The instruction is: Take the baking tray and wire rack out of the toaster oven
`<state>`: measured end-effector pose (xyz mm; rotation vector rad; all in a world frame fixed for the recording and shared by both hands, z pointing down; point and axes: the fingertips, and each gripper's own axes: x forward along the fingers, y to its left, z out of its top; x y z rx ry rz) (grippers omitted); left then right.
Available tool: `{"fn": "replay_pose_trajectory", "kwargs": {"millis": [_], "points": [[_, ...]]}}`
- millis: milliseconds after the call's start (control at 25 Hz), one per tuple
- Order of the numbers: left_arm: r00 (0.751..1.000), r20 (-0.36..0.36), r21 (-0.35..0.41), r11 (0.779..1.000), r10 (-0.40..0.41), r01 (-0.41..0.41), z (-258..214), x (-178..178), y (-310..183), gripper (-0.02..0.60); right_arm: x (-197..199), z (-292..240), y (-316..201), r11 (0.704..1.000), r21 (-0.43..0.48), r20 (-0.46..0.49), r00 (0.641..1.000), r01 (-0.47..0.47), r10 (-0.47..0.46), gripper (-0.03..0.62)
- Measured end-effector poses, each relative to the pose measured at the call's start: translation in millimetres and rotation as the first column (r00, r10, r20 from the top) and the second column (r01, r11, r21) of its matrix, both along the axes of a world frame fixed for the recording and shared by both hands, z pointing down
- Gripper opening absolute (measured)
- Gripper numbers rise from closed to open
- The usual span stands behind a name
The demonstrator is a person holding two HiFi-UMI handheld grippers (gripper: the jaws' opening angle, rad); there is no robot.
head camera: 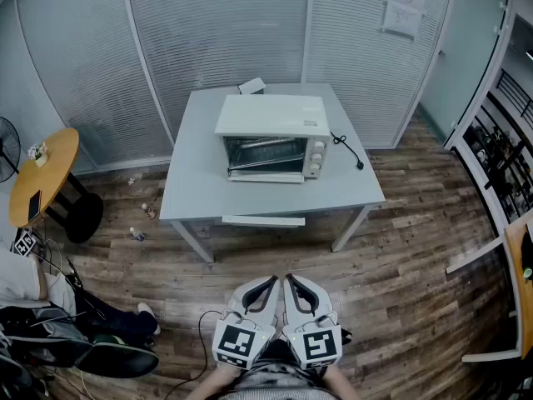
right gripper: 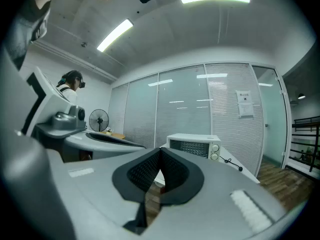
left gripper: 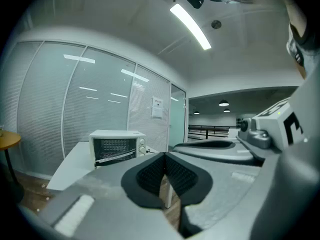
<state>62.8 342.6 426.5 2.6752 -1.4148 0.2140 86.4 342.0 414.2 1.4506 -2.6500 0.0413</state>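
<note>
A white toaster oven (head camera: 271,137) stands on a grey table (head camera: 200,192), its glass door closed, with a wire rack (head camera: 265,147) visible through the glass. The baking tray I cannot make out. The oven (left gripper: 118,146) appears far off in the left gripper view, and the same oven (right gripper: 194,146) shows in the right gripper view. Both grippers hang side by side well short of the table, above the wooden floor. My left gripper (head camera: 273,281) is shut with nothing in it. Next to it, my right gripper (head camera: 289,279) is also shut and empty.
The oven's black power cord (head camera: 347,150) trails over the table's right side. A round wooden table (head camera: 43,176) and a fan (head camera: 7,148) stand at left. A person sits at the lower left (head camera: 33,286). Shelving (head camera: 500,152) lines the right wall. Glass partitions stand behind the table.
</note>
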Motion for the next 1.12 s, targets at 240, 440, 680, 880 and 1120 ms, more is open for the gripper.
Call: {"fn": "replay_pose_trajectory", "kwargs": {"millis": [240,440,680,880,1120], "points": [[1.0,-0.014,-0.001,1.0,-0.018,0.018,-1.0,6.6,-2.1,0.005,3.6,-1.9,0.3,1.0,0.006,0.023,0.999,0.027,-0.027,0.003],[0.998,-0.02,-0.005,0.999,-0.051,0.051,1.0,11.9,-7.9,0.004,12.1,2.3,-6.4,0.999,-0.002,0.021,0.999,0.044,-0.044,0.003],[0.997,-0.015,0.002,0.997,-0.081,0.081,2.3,19.5,-19.1,0.005,24.2,7.4,-24.1,0.999,-0.016,0.063,0.997,0.043,-0.042,0.003],[0.996,-0.036,-0.024,0.996,-0.087,0.086,8.6,19.1,-43.4,0.005,27.1,11.4,-47.8,0.999,-0.011,0.061,0.997,0.044,-0.043,0.003],[0.996,-0.065,-0.034,0.998,-0.058,0.056,9.0,18.3,-93.9,0.005,29.8,15.6,-93.4,1.0,-0.008,0.075,0.997,-0.007,0.007,0.003]]}}
